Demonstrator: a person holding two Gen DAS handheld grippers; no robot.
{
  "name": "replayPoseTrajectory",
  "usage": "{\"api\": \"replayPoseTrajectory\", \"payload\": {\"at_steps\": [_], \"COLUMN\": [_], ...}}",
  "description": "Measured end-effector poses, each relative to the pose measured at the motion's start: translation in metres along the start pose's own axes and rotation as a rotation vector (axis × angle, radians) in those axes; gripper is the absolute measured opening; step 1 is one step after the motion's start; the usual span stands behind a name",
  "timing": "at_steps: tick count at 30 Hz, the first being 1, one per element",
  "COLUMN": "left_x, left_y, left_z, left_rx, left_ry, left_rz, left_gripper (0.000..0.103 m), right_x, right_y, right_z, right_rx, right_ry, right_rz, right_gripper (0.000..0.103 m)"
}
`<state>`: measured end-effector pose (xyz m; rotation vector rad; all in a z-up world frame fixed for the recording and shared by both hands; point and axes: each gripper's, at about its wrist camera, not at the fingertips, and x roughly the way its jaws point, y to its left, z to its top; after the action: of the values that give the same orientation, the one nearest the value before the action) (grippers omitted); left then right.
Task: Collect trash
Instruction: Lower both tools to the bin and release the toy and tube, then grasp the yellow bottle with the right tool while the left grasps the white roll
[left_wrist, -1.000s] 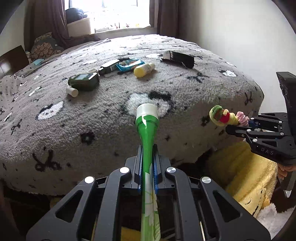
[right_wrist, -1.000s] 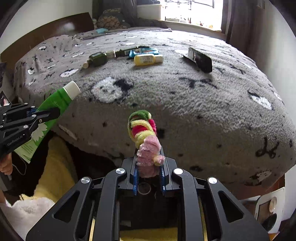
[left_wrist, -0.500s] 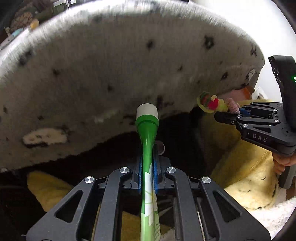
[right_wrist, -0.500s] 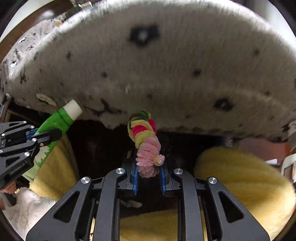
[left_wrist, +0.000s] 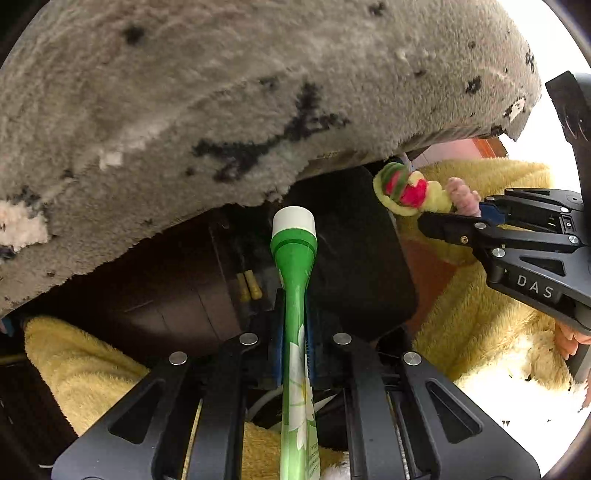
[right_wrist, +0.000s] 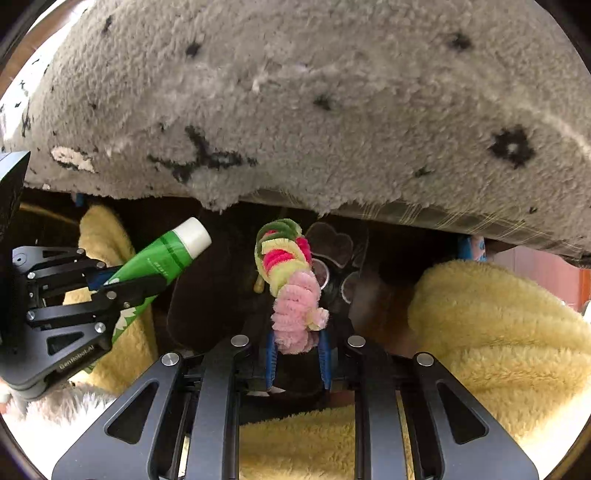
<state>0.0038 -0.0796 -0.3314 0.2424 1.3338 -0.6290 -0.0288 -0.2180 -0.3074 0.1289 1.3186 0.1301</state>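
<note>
Two things are held, one in each gripper. A green tube (left_wrist: 294, 280) with a white cap is clamped flat between the fingers of the left gripper (left_wrist: 294, 343), in the lower middle of the left wrist view, and its cap points up the frame. In the right wrist view the same tube is seen at the left of the frame, tilted up to the right. A fuzzy twist (right_wrist: 290, 280) of pink, yellow, red and green is pinched between the fingers of the right gripper (right_wrist: 296, 349) in the middle of the right wrist view. A dark bag (left_wrist: 362, 258) is seen behind both things, and they are held in front of it. A grey fluffy blanket (right_wrist: 332, 103) with black marks is spread across the top of both views. Yellow fluffy cloth (right_wrist: 491, 325) is seen at the lower sides.
</note>
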Motion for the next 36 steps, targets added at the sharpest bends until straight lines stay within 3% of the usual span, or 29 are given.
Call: {"api": "replayPoseTrajectory", "payload": {"at_steps": [4,6,7,8,12,15,20,30,36], "left_x": [0.003,0.003,0.001,-0.001,-0.009,-0.02,-0.048,-0.115,-0.158], "left_y": [0.003,0.003,0.004,0.005,0.007,0.01,0.016,0.036,0.047], "left_z": [-0.001,0.002,0.003,0.003,0.007,0.007,0.007,0.015,0.027], "left_rx": [-0.017,-0.024,-0.025,-0.025,-0.03,-0.034,-0.041,-0.06,-0.06], "left_ry": [0.005,0.0,-0.006,-0.011,-0.029,-0.054,-0.123,-0.269,-0.368], "left_rz": [0.009,0.008,0.007,0.008,0.021,0.039,0.085,0.172,0.222], "left_gripper": [0.013,0.024,0.03,0.031,0.034,0.043,0.054,0.085,0.092], "right_x": [0.003,0.002,0.0,-0.001,-0.01,-0.017,-0.033,-0.086,-0.121], "right_y": [-0.007,-0.009,-0.009,-0.008,-0.008,-0.011,-0.015,-0.016,-0.012], "right_z": [0.006,0.008,0.01,0.011,0.016,0.017,0.023,0.044,0.069], "right_rx": [0.013,0.015,0.016,0.016,0.018,0.029,0.05,0.038,0.009], "right_ry": [-0.003,-0.008,-0.011,-0.017,-0.04,-0.062,-0.112,-0.24,-0.341], "right_rz": [0.004,0.013,0.016,0.019,0.011,0.0,-0.039,-0.038,-0.047], "right_gripper": [0.024,0.042,0.055,0.057,0.057,0.059,0.074,0.083,0.087]}}
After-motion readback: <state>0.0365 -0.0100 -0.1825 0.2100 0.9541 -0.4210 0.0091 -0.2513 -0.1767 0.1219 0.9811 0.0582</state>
